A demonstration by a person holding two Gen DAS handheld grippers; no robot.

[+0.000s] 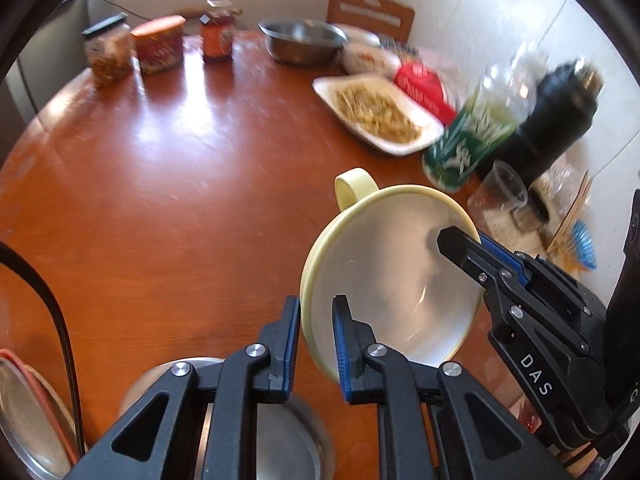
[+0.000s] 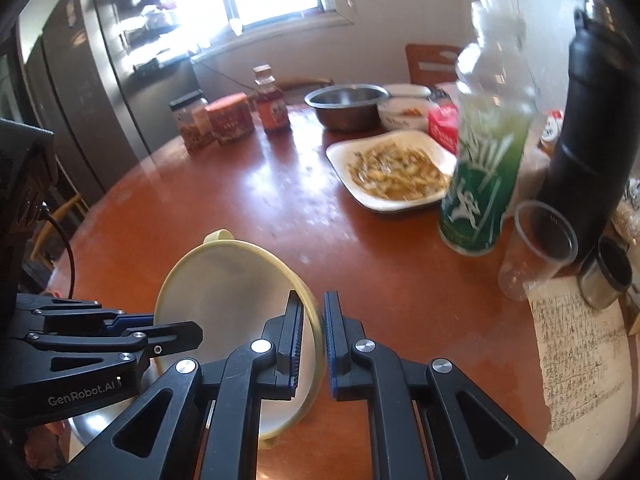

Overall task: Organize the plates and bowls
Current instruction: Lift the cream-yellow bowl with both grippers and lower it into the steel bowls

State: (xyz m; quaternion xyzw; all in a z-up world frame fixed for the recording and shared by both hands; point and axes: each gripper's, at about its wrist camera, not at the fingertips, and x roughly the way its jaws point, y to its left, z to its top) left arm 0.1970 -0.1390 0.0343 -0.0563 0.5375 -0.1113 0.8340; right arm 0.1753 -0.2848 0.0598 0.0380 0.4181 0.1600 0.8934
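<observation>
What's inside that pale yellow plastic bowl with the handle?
The pale yellow plastic bowl looks empty: its whitish inside shows only glare. The left gripper and right gripper clamp its rim on opposite sides, and their fingers cover small patches.

Each camera sits just behind its own gripper's fingers, looking steeply down and forward across the round wooden table (image 1: 160, 184) from close range. Both views share the yellow handled bowl (image 1: 384, 264), the white dish of food (image 2: 392, 168) and the green bottle (image 2: 480, 184)
</observation>
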